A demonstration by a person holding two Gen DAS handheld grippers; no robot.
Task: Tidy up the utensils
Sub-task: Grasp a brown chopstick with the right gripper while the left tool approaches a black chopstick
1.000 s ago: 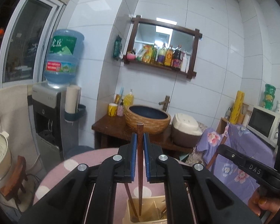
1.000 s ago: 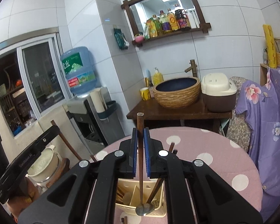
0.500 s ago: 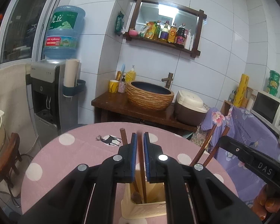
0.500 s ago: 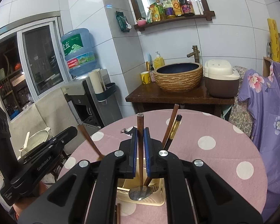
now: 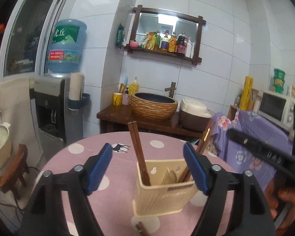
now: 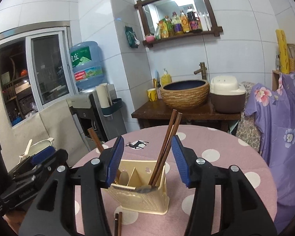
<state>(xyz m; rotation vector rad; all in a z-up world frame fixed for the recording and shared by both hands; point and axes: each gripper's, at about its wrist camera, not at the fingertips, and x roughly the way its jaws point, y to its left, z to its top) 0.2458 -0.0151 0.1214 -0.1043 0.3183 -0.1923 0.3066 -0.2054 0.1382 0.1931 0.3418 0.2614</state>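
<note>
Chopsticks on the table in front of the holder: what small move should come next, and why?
Probably lower the right gripper, now open, onto the loose chopsticks lying before the cream holder. Both grippers are empty, and the other chopsticks already stand inside.

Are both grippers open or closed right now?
Open. The left gripper and right gripper each show blue pads spread wide, with nothing between them.
</note>
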